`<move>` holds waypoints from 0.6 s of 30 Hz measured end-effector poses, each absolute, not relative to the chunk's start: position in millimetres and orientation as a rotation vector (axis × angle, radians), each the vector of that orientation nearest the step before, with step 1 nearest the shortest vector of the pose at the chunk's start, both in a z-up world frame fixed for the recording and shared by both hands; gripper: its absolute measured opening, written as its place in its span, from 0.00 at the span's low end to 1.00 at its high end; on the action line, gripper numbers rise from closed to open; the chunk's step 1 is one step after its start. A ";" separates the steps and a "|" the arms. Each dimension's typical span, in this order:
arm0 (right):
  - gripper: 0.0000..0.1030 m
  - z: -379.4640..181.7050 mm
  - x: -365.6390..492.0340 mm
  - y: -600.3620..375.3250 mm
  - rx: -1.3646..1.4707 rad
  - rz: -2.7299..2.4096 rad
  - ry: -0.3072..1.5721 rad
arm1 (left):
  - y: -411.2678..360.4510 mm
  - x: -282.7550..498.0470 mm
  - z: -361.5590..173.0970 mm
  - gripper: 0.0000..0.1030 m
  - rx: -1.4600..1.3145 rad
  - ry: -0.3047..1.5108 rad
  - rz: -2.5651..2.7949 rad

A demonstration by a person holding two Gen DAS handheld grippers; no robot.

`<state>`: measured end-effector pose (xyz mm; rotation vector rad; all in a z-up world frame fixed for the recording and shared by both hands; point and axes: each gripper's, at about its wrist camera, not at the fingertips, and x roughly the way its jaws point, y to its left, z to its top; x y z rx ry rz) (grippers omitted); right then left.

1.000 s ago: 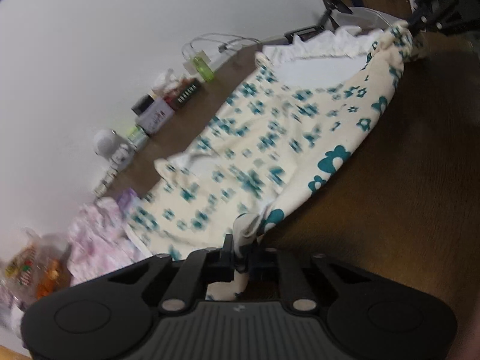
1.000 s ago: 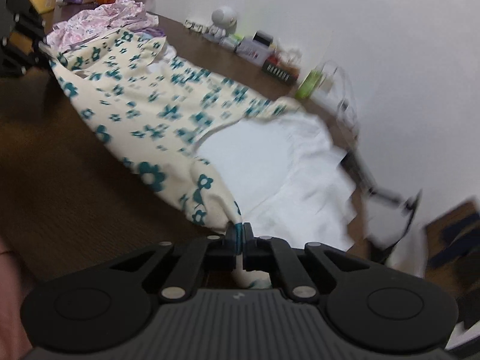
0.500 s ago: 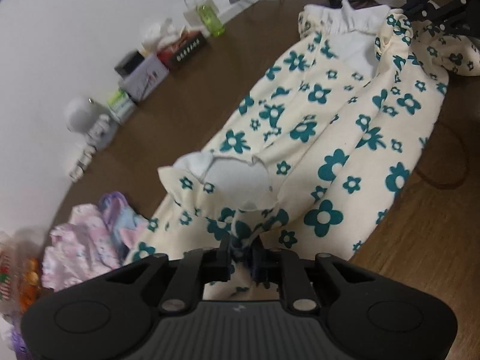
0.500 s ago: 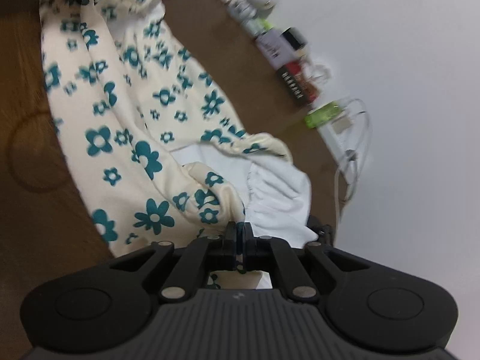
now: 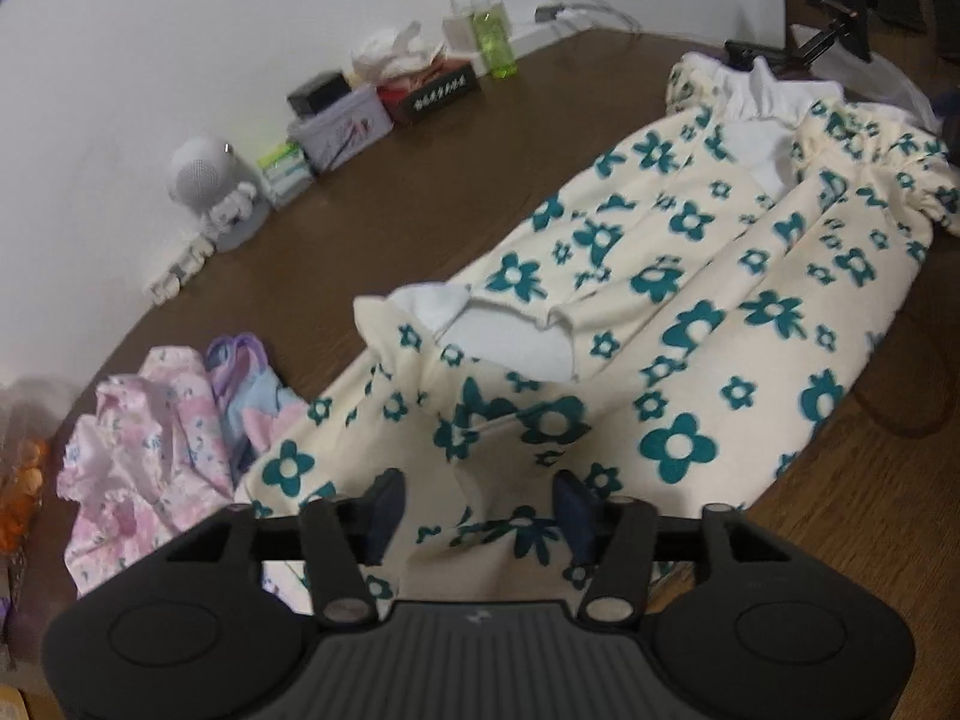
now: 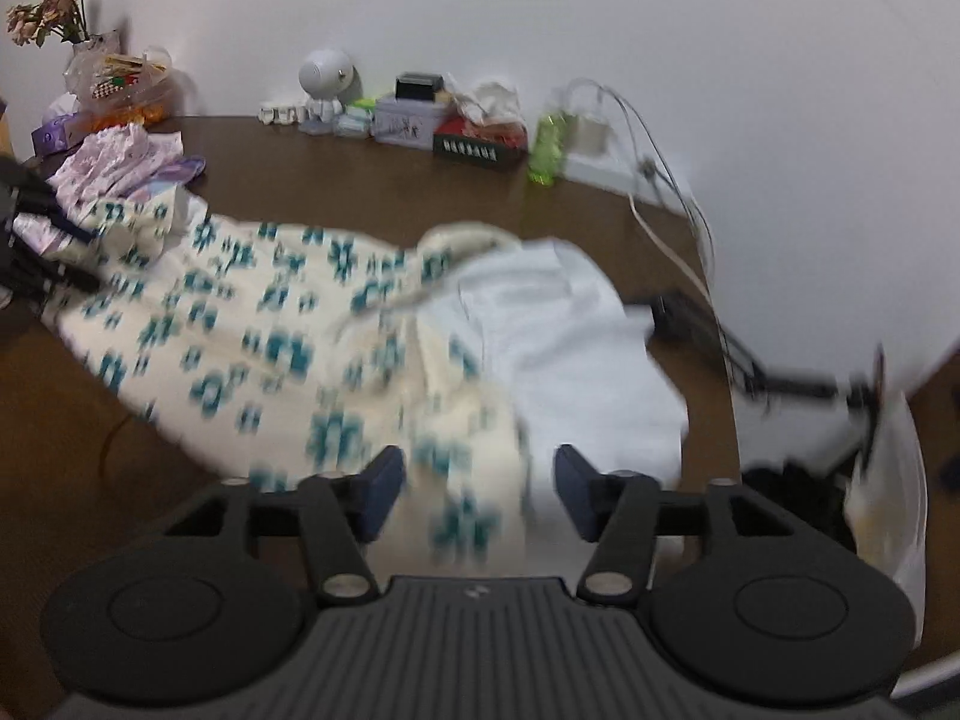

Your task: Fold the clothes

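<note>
Lay spread across the brown wooden table: cream fleece garment with teal flowers, white lining showing at cuff and waist. Looked soft, limp, light, thick enough to hold a fold; best pinched at a hem or gathered waistband. Left gripper and right gripper both spread wide, gripping nothing, above the cloth.

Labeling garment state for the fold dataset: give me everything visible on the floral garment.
The floral garment is cream, soft fleece-like fabric printed with teal flowers, with a plain white inner side showing at a turned-back flap and at a gathered end. It lies spread, folded lengthwise and rumpled, across the brown table, beside a pink garment. Both the left gripper and right gripper hover open over its ends, gripping nothing.
</note>
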<state>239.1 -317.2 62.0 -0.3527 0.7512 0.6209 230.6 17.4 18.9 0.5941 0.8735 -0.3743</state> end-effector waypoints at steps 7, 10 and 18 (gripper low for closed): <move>0.15 49.8 234.6 -337.2 -0.216 0.656 0.822 | 19.2 224.6 15.3 0.53 0.599 0.866 -0.357; 0.03 59.1 246.3 -341.7 -0.183 0.651 0.806 | 22.9 225.4 9.8 0.39 0.575 0.883 -0.353; 0.04 84.0 296.0 -337.9 -0.189 0.647 0.771 | 26.2 225.1 3.5 0.38 0.548 0.897 -0.345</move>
